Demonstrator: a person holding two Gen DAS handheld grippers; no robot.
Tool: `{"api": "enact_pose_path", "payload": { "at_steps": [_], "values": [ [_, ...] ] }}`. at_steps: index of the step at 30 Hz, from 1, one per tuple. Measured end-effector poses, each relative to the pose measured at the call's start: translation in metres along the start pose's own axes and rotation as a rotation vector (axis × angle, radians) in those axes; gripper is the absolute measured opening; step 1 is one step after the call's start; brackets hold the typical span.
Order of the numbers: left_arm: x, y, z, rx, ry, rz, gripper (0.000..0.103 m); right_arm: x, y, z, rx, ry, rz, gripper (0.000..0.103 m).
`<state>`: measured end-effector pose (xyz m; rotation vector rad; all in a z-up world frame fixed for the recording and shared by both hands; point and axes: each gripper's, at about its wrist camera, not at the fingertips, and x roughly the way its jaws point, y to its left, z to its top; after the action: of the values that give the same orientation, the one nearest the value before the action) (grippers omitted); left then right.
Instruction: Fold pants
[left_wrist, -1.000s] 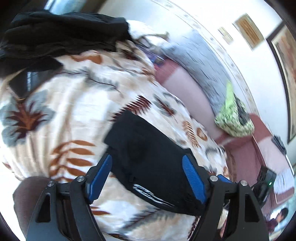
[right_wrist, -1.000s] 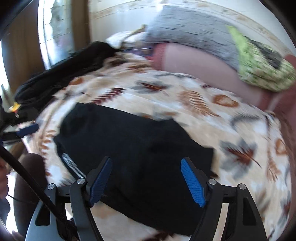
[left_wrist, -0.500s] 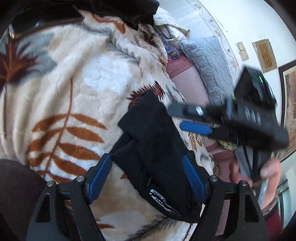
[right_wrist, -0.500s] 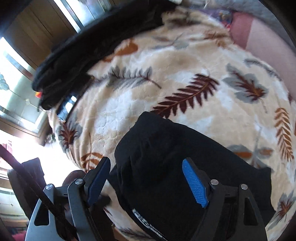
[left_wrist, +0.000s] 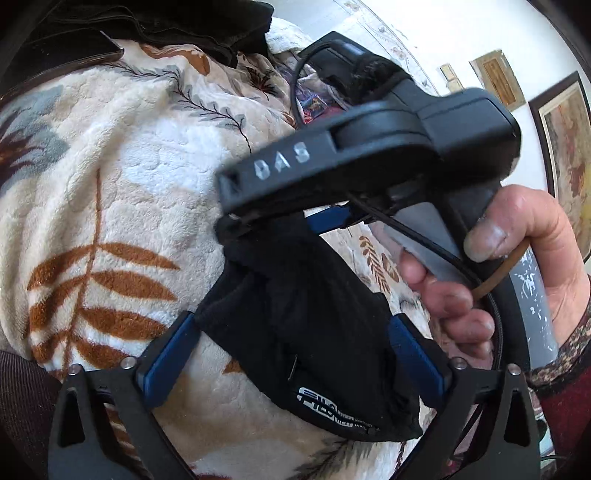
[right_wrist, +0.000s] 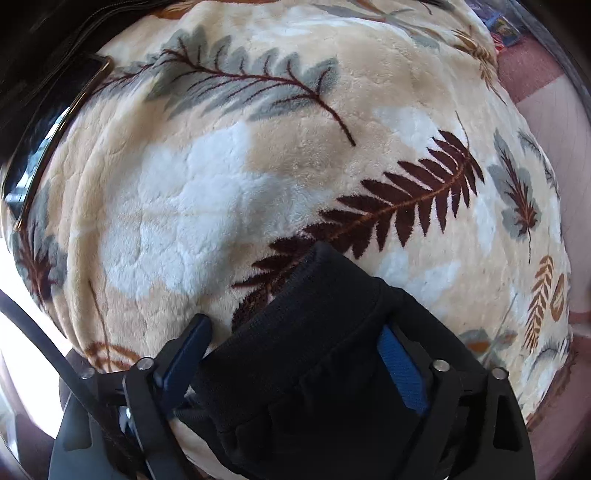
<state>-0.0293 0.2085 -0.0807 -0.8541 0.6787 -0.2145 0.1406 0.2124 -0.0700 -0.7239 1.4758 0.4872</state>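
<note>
We see the black pants (left_wrist: 314, 325), folded into a compact bundle, lying on a fleece blanket (left_wrist: 122, 177) with a leaf print, lower centre of the left wrist view. A white logo on the fabric sits at the lower edge of the bundle.

Left tongs (left_wrist: 295, 358): jaws stand wide, one blue pad on each side of the bundle, and they have just been opening further. The pants lie between them; the left pad's tip sits close against the fabric edge, and we cannot tell whether the right pad touches, but nothing is clamped.

Right tongs (right_wrist: 295, 365): jaws also wide, pointing down at the blanket. In the right wrist view the ribbed end of the pants (right_wrist: 314, 354) fills the gap between the blue pads at lower centre. We cannot tell whether either pad presses on the cloth, and see no pinch in it.

In the left wrist view the right tongs' black body (left_wrist: 369, 147) crosses the upper centre of the frame, over the far end of the bundle, held by a hand (left_wrist: 498, 266) at right with a patterned sleeve cuff (left_wrist: 565, 369).

Dark clothing (left_wrist: 155, 22) is piled at the top left of the frame. A dark phone (right_wrist: 51, 129) lies at the blanket's upper left edge in the right wrist view.
</note>
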Motion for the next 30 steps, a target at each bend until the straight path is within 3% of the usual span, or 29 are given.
{"api": "enact_pose_path", "payload": {
  "at_steps": [1,2,3,4,8,16,22,26,30],
  "values": [
    [0.004,-0.002,-0.001,0.006,0.023,-0.002,0.061,-0.002,-0.002,-0.003,-0.012,-0.005,-0.011,0.075],
    [0.009,-0.001,-0.002,-0.003,0.061,-0.013,0.047,-0.005,-0.005,-0.007,-0.012,-0.016,-0.011,0.067],
    [0.016,0.002,-0.003,-0.030,0.108,-0.038,0.039,-0.010,-0.010,-0.014,-0.007,-0.030,-0.014,0.060],
    [0.016,0.004,-0.004,-0.045,0.112,-0.049,0.039,-0.013,-0.012,-0.018,-0.005,-0.044,-0.031,0.047],
    [0.005,-0.014,-0.009,0.014,0.095,-0.020,0.038,-0.032,-0.023,-0.044,0.007,-0.120,-0.019,0.030],
    [-0.006,-0.082,-0.012,0.154,0.112,-0.046,0.038,-0.082,-0.053,-0.100,0.111,-0.322,0.149,0.026],
    [0.013,-0.141,-0.030,0.310,0.170,-0.052,0.038,-0.102,-0.120,-0.158,0.250,-0.454,0.264,0.026],
    [0.037,-0.177,-0.054,0.420,0.235,-0.041,0.038,-0.095,-0.168,-0.201,0.354,-0.514,0.321,0.026],
    [0.048,-0.197,-0.072,0.459,0.284,-0.037,0.040,-0.069,-0.215,-0.241,0.480,-0.544,0.406,0.026]
  ]
}}
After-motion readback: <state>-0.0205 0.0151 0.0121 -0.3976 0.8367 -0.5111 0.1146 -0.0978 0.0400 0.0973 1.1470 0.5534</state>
